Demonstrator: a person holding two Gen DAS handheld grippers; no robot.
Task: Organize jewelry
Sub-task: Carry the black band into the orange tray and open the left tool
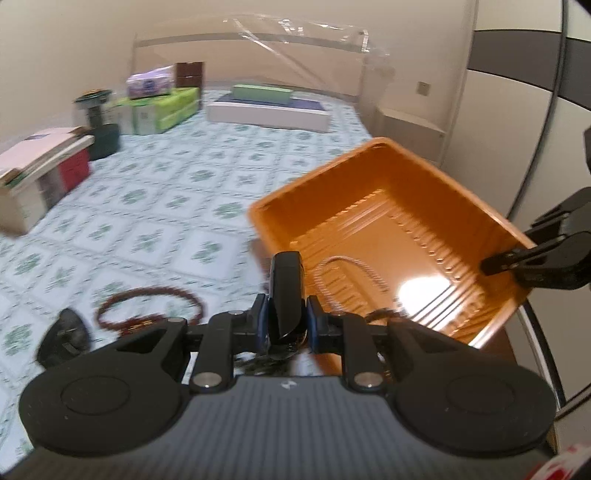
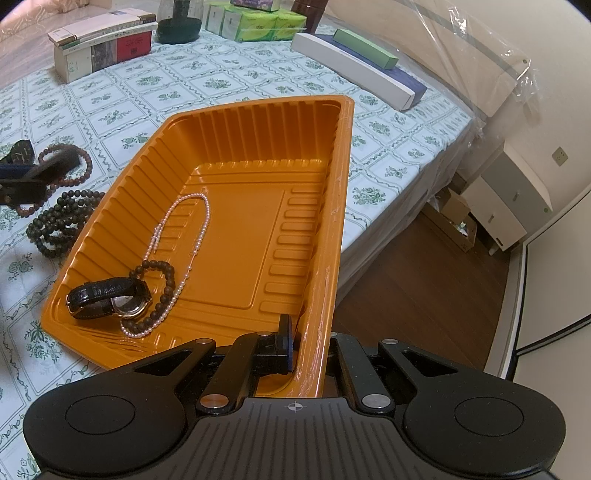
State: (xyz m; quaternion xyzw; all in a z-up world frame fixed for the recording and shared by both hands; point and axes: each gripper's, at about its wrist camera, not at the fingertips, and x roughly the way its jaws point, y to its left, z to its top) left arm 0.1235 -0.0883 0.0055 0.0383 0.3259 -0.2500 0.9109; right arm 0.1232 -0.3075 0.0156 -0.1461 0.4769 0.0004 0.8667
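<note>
Clamped between the left gripper's (image 1: 286, 328) pads, a dark watch strap (image 1: 286, 291) hangs just short of the orange tray (image 2: 325, 236). Its right rim is pinched by the right gripper (image 2: 306, 354) (probably steadying it), with beads (image 2: 55, 225) waiting on the bedspread (image 2: 184, 74).

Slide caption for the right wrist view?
Right tongs clamp the orange tray's rim; watch, pearl necklace, dark bead bracelet inside.

No lettering is legible anywhere on the bed. Print on the stacked books (image 2: 99, 44) and the green tissue packs (image 2: 258, 26) is too small and blurred to make out, and the watch (image 2: 125, 299) dial in the orange tray (image 2: 332, 206) shows no readable numerals.
</note>
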